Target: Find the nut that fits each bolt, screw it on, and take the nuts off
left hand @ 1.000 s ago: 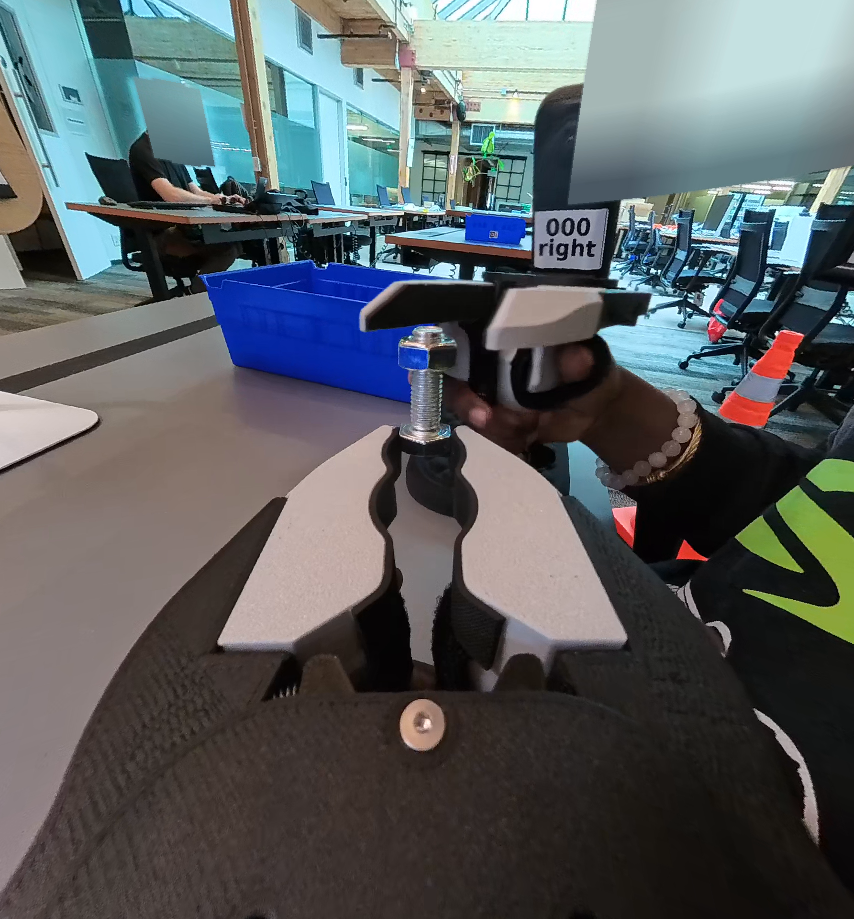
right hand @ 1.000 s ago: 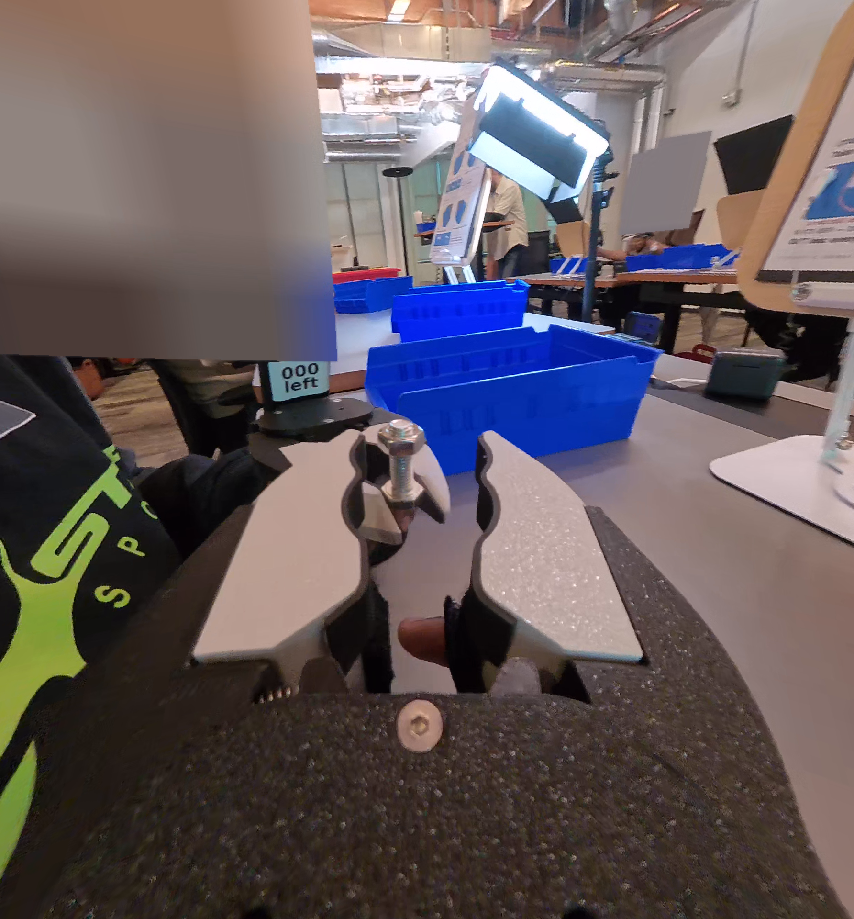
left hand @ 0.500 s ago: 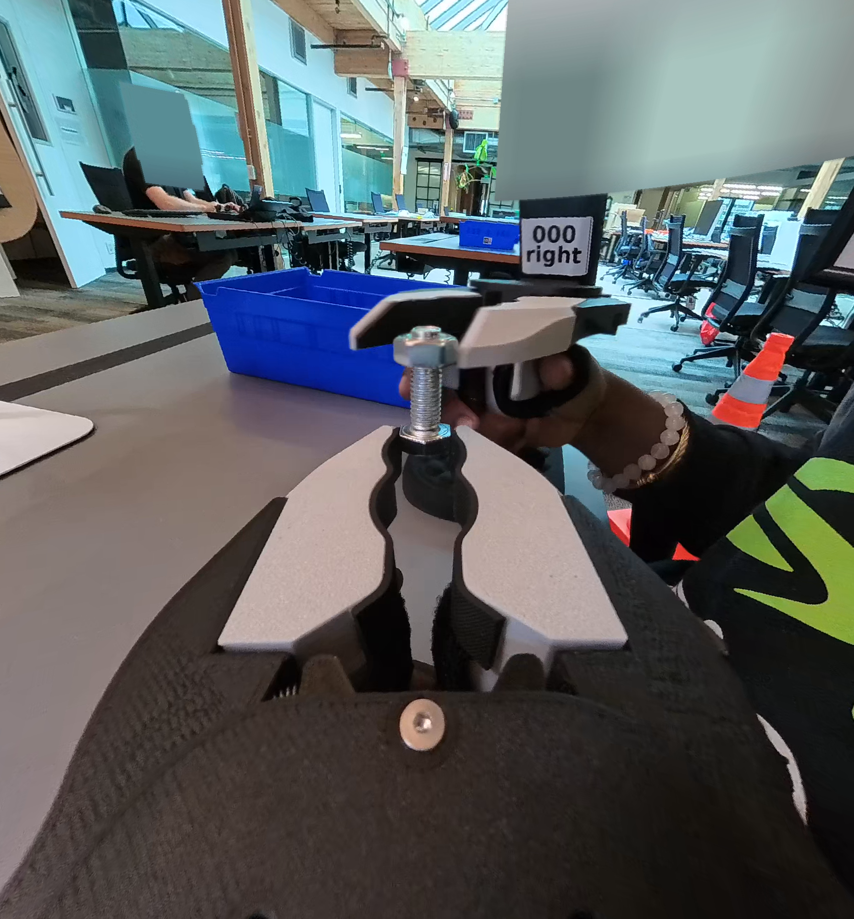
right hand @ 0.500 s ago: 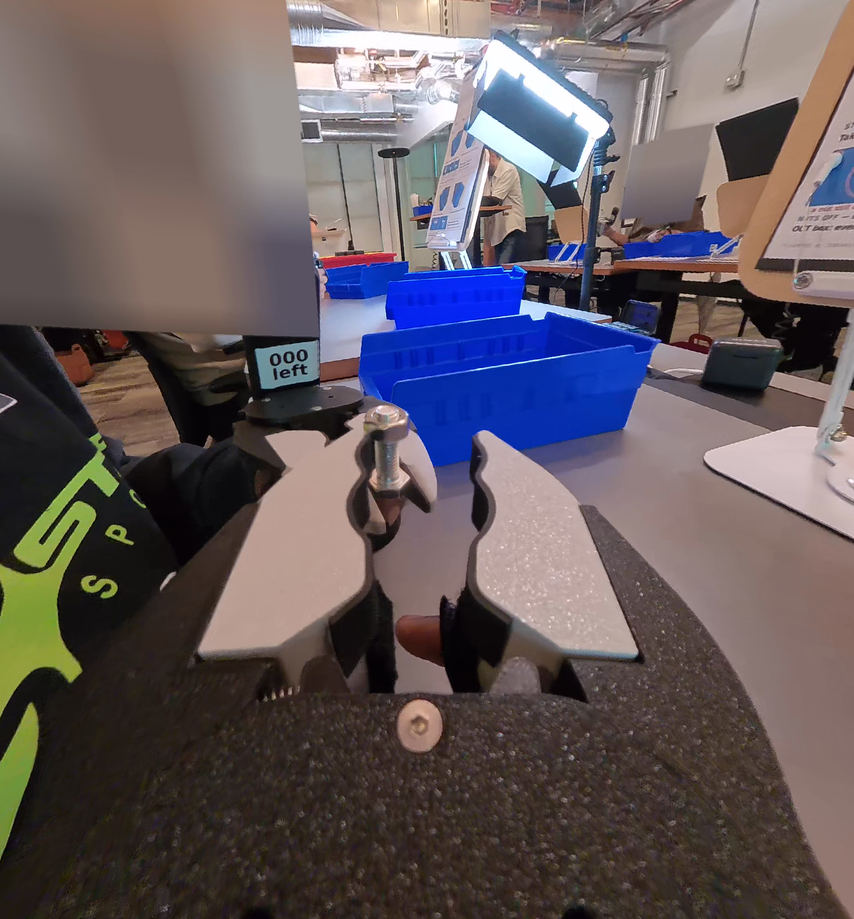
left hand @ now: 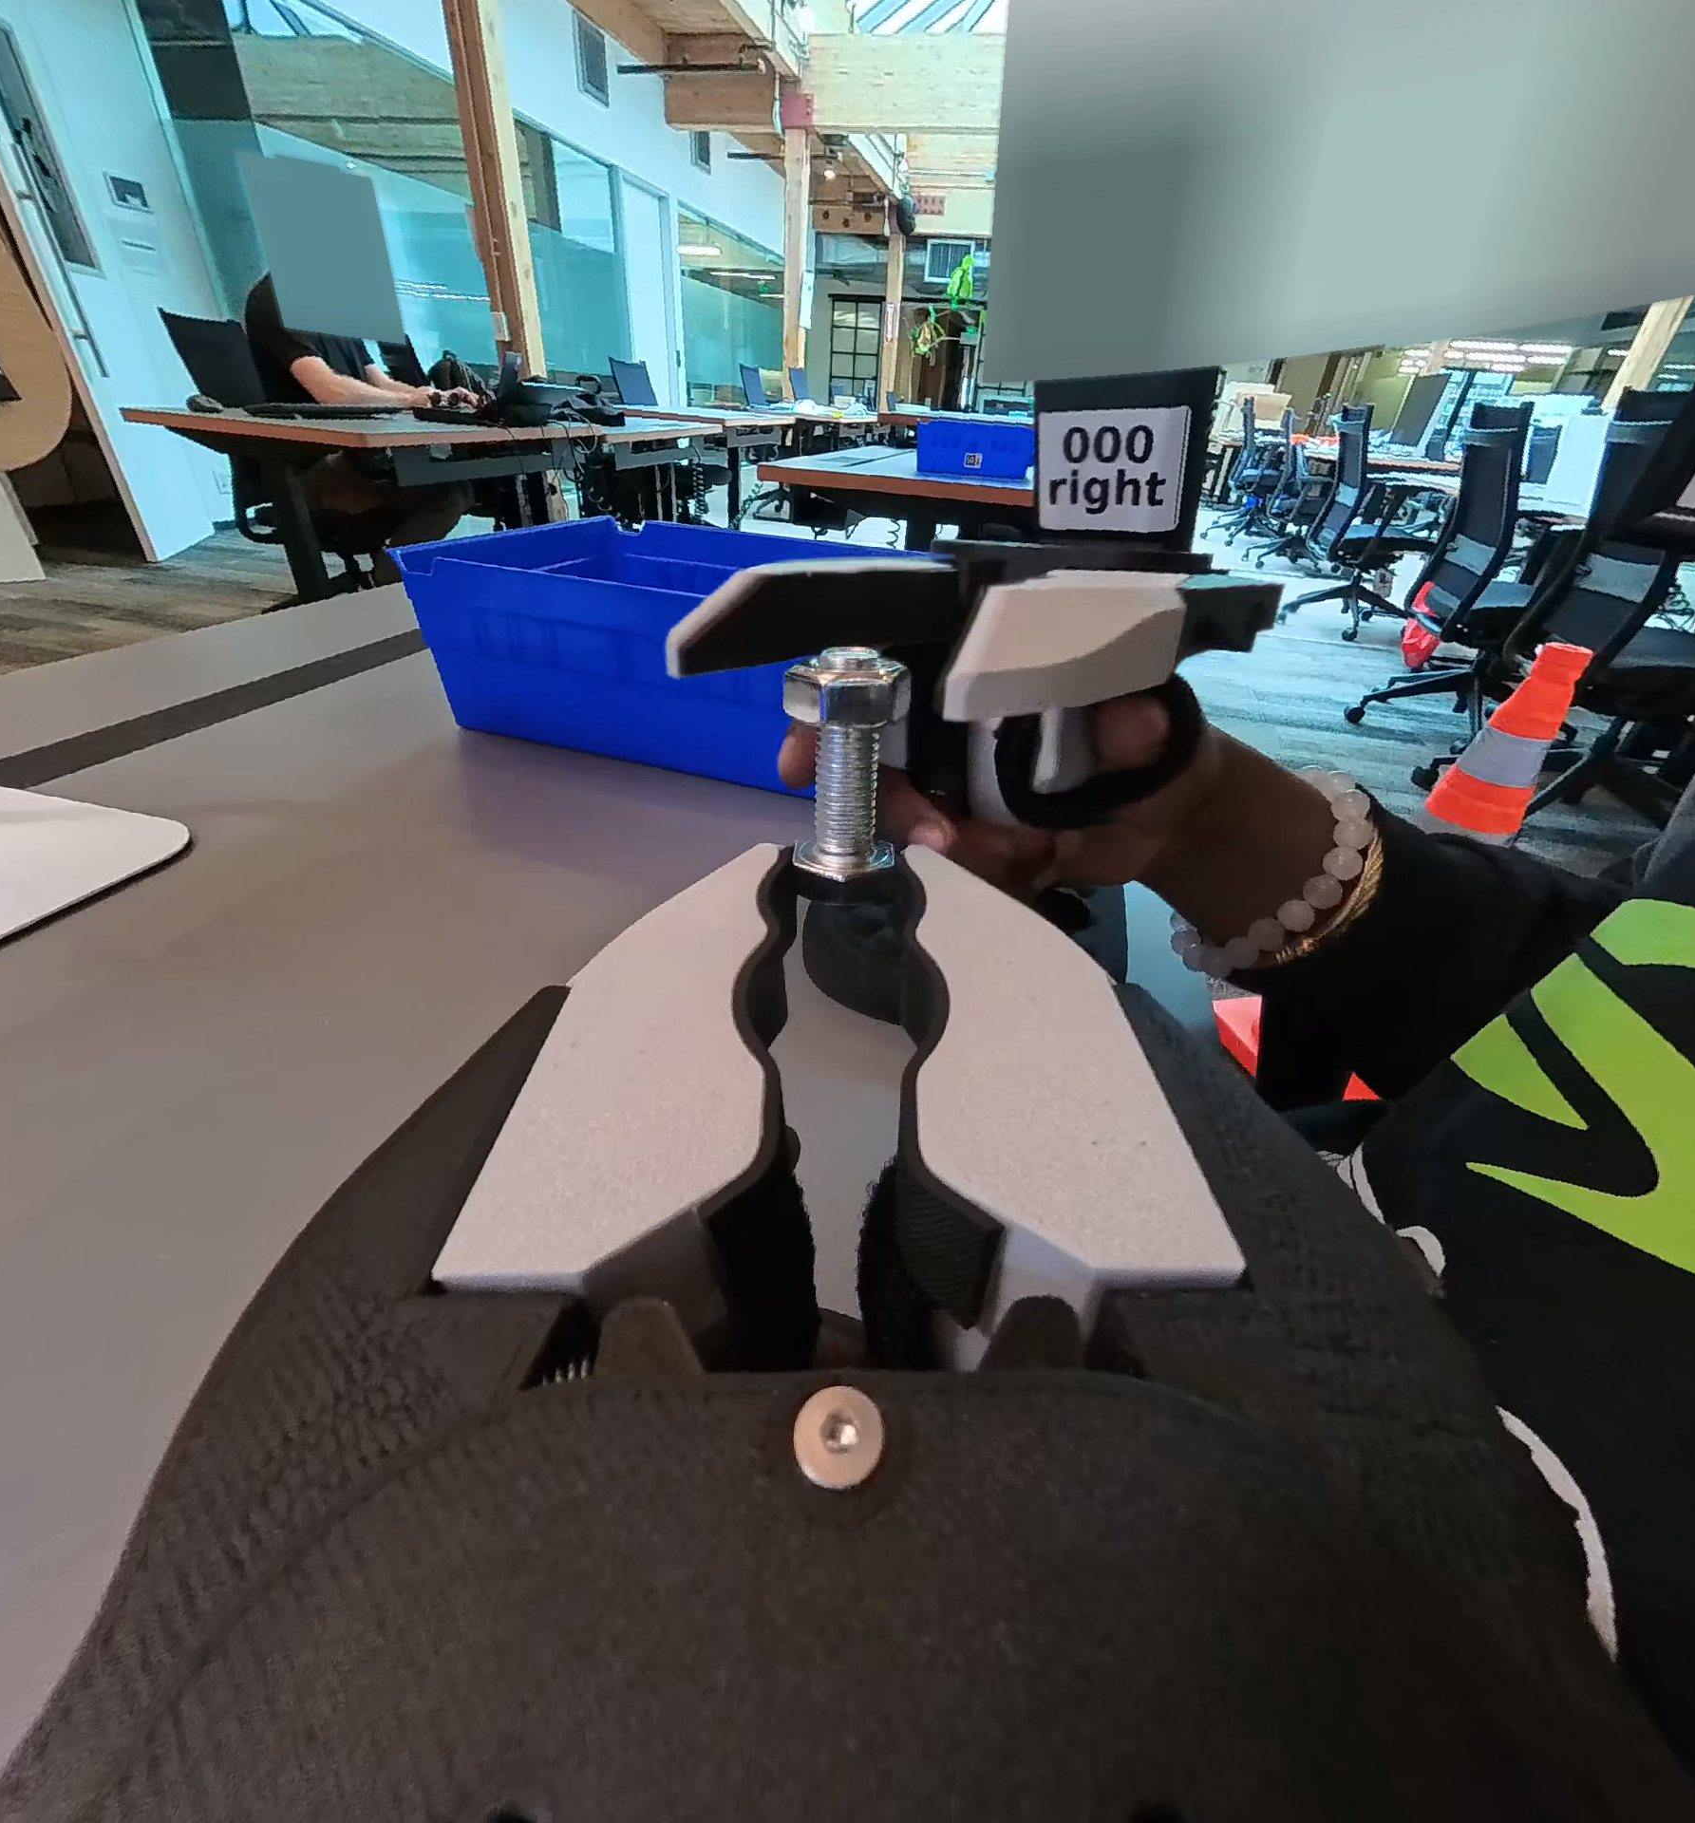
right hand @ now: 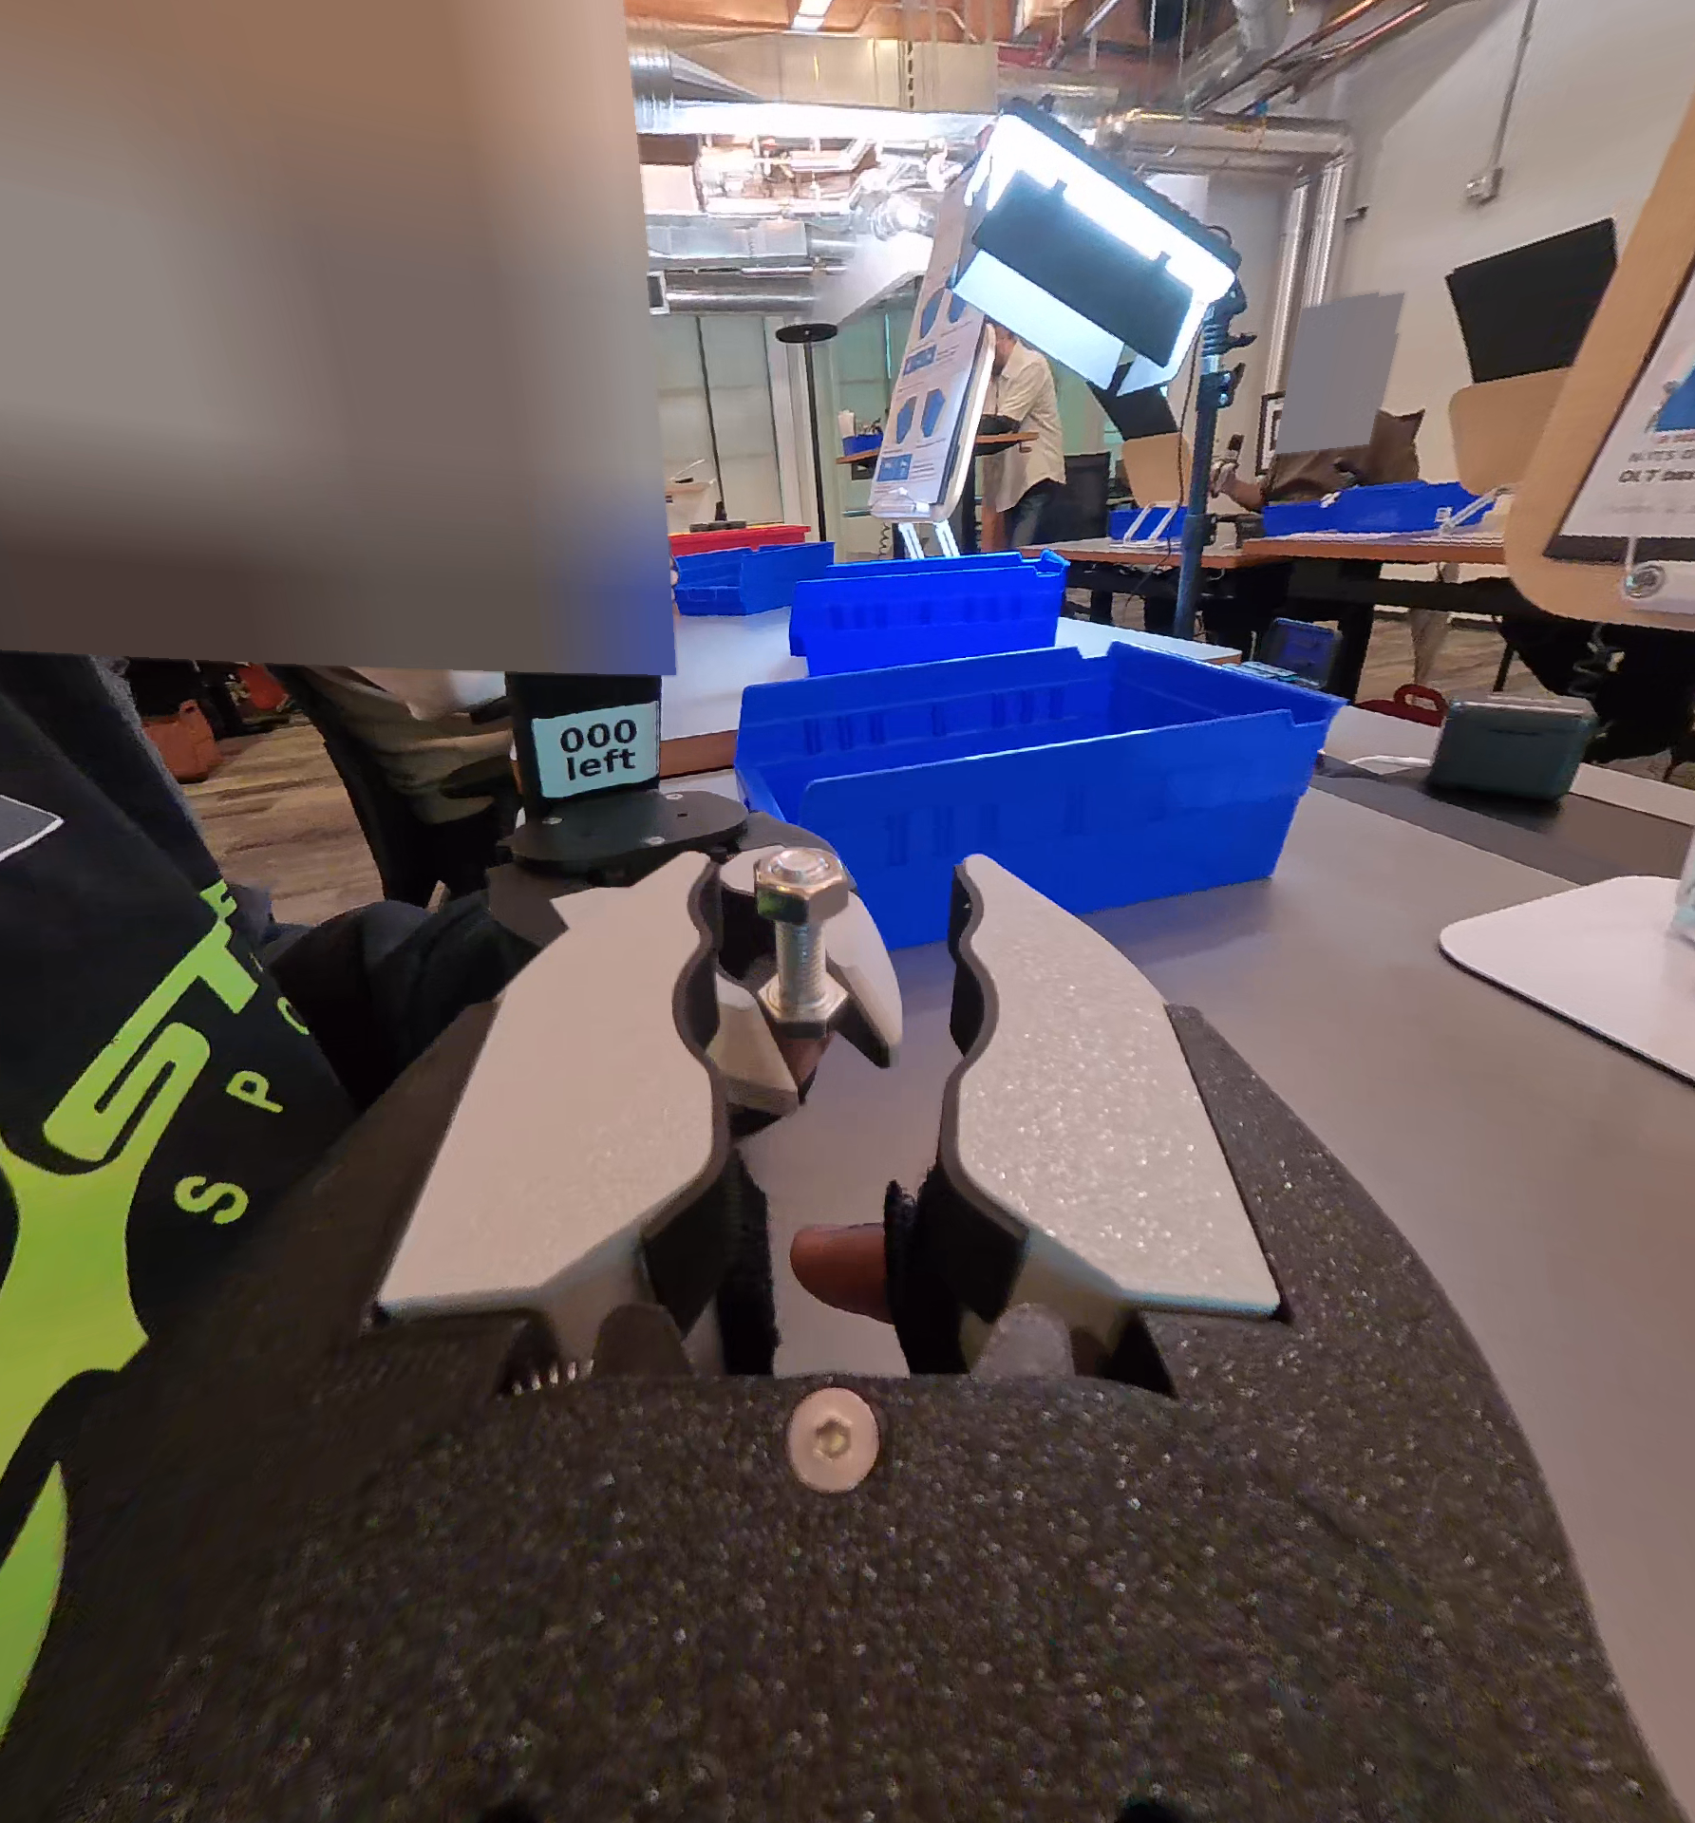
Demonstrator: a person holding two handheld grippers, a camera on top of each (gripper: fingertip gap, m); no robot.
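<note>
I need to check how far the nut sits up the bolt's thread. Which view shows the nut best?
The left wrist view: the nut appears large and sharp at the top of the upright bolt, bare thread below. The right wrist view shows it smaller, between the right gripper's open fingers.

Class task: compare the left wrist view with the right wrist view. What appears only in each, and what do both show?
Left wrist view only: an orange traffic cone, office chairs and a beaded bracelet.

Right wrist view only: a tilted light panel and a white stand base.

Both: the upright bolt with its nut on top, head clamped in the left hand-held gripper, the open right hand-held gripper, and a blue bin.
</note>
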